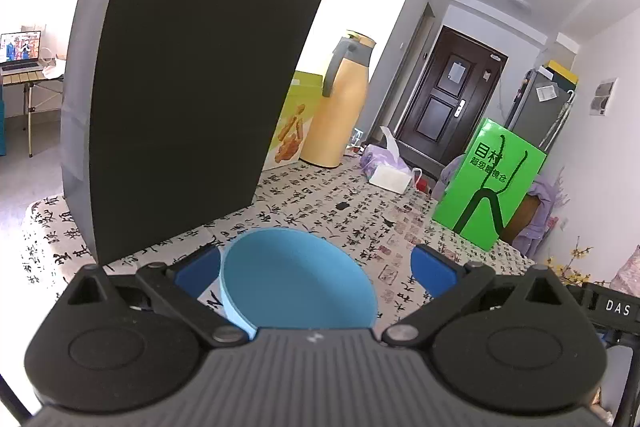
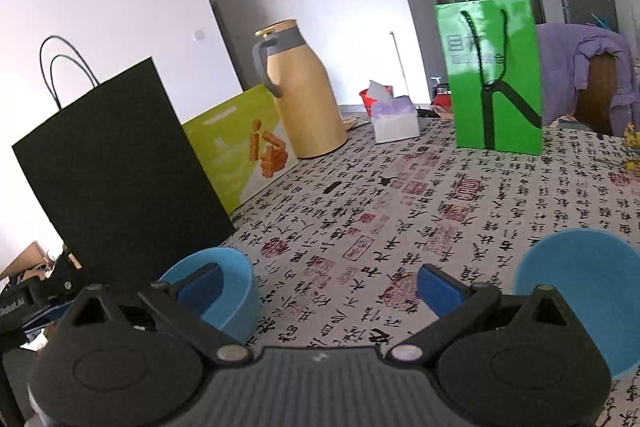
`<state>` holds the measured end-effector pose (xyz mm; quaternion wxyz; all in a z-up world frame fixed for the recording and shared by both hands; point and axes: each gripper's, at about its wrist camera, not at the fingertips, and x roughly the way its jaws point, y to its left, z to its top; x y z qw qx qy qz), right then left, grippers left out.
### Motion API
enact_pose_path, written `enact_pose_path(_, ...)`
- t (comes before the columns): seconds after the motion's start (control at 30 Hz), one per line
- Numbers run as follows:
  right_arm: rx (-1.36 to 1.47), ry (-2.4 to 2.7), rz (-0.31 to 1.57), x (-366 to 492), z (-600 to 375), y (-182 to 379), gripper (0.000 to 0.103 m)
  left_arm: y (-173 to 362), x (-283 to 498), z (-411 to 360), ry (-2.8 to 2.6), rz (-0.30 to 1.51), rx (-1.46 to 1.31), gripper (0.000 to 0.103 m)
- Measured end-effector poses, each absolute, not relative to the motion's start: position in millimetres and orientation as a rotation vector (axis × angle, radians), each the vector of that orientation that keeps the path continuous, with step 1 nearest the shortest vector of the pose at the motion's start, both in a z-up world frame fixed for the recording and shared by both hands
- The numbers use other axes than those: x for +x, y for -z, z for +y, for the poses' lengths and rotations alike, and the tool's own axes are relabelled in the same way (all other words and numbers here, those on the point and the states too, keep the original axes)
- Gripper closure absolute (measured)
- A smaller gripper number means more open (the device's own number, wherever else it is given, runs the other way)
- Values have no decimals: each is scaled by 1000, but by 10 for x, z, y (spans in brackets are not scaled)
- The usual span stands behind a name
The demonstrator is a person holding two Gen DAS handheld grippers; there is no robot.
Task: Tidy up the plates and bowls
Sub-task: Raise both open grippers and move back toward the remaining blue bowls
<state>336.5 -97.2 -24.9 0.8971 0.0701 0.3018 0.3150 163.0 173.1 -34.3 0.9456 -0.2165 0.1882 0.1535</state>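
A light blue bowl (image 1: 296, 279) stands upright on the calligraphy tablecloth (image 1: 360, 211), right between the wide-spread blue fingers of my left gripper (image 1: 316, 269), which is open and not squeezing it. In the right wrist view the same kind of bowl (image 2: 230, 291) sits behind the left finger, near the black bag. A second light blue bowl (image 2: 580, 299) stands at the right, beside the right finger. My right gripper (image 2: 320, 287) is open over bare cloth between the two bowls, holding nothing.
A tall black paper bag (image 1: 184, 99) stands close at the left. Behind it are a yellow-green box (image 2: 240, 147), a tan thermos jug (image 2: 304, 95), a tissue pack (image 2: 394, 121) and a bright green bag (image 2: 494, 75). A chair with purple clothing (image 2: 592, 75) is at the far right.
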Motion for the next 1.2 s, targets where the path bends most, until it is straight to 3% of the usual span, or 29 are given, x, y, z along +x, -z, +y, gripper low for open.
enact_pose_path(1.2,311,-528,558,3380,-2434,289,0,188,1947,776,-193,414,-330,0)
